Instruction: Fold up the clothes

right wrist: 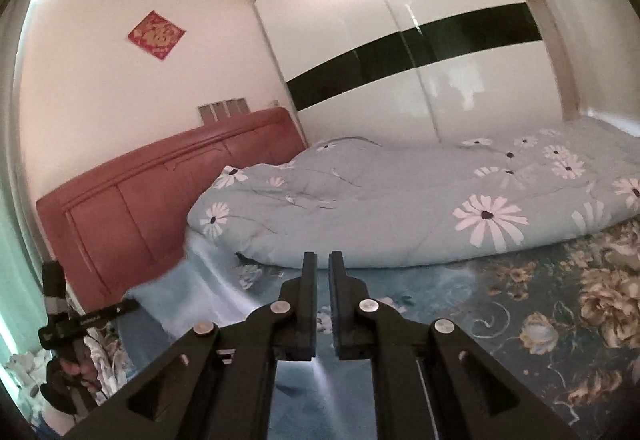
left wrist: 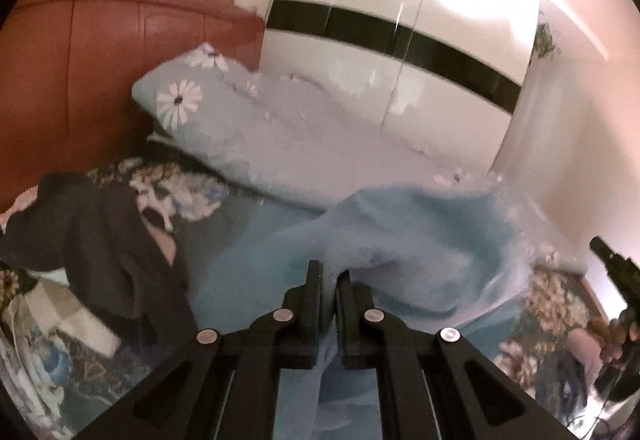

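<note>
Light blue fabric, soft and blurred, is seen in the left wrist view: a blue garment (left wrist: 420,240) is pinched between the nearly closed jaws of the left gripper (left wrist: 329,276) and is drawn up off the bed (left wrist: 560,304), its bulk spread ahead and to the right of the fingers. A dark garment (left wrist: 108,240) is heaped at the left on the flower-patterned bedspread. A grey-blue quilt (left wrist: 248,128) with white daisies is bunched behind, against a red-brown headboard (left wrist: 100,60). A white wardrobe (left wrist: 400,0) with a black band is noted beyond. The right gripper (left wrist: 608,256) is caught at the right edge, gripped by a hand (left wrist: 620,332). In the right wrist view, the right gripper (right wrist: 323,264) is seen with jaws drawn close; a thin fold of the blue garment (right wrist: 192,280) passes between them near their base and stretches away left toward the left gripper (right wrist: 120,308), held by a hand (right wrist: 76,364) at the lower left. The quilt (right wrist: 400,208) lies across the bed (right wrist: 560,300) ahead, the headboard (right wrist: 160,200) to the left, the wardrobe (right wrist: 400,80) behind. A red square decoration (right wrist: 157,35) is fixed to the wall.
</note>
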### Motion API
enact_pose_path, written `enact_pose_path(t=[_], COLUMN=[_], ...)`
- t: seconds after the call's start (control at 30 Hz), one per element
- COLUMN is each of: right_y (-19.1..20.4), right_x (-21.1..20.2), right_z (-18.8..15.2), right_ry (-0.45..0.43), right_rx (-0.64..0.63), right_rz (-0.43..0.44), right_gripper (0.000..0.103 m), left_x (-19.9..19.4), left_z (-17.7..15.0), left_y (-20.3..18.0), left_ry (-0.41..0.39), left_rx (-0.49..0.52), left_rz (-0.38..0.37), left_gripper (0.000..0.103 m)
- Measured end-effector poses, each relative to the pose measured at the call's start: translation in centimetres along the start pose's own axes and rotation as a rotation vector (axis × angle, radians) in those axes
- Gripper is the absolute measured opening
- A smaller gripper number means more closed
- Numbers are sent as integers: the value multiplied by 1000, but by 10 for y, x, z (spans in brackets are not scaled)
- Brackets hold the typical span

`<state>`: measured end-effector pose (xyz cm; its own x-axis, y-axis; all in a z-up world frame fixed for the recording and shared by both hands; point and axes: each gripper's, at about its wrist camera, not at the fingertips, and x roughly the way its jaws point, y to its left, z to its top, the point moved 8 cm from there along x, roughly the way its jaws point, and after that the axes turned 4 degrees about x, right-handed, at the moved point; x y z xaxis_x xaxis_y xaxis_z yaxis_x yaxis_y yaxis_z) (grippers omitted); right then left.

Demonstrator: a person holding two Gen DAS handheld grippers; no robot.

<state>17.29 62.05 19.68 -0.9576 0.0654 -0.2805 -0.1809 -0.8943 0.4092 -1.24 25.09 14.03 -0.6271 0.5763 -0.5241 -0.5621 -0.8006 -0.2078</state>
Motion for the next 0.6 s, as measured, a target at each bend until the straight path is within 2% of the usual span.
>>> enact_pose_path(t=[0.1,0.17,0.3,0.4,0.47,0.57,0.6], right_y=[-16,-26,-44,-61,-71,-82,-85], right_x=[9,16,34,53,61,71,74], right_z=[-21,-39,-86,-129,-152,-184,-195], right_ry=[70,114,232,346,393,437,448], right_rx=[26,47,58,67,92,141,153], right_rz=[-26,-41,-81,-113,-128,-158,-174], right_gripper=[5,5,6,6,6,8,15], left_x=[30,50,79,81,71,46,37], left_z=[-30,-51,-89,-116,-127,-135,-138], left_y=[10,26,78,95,94,82,74], left_ry=[84,118,194,241,250,217,201], left_rx=[-2,-9,-94,-150,-175,-213,-235], left_rz=[37,95,206,224,223,215,198], left_gripper=[7,7,7,9,16,37,48])
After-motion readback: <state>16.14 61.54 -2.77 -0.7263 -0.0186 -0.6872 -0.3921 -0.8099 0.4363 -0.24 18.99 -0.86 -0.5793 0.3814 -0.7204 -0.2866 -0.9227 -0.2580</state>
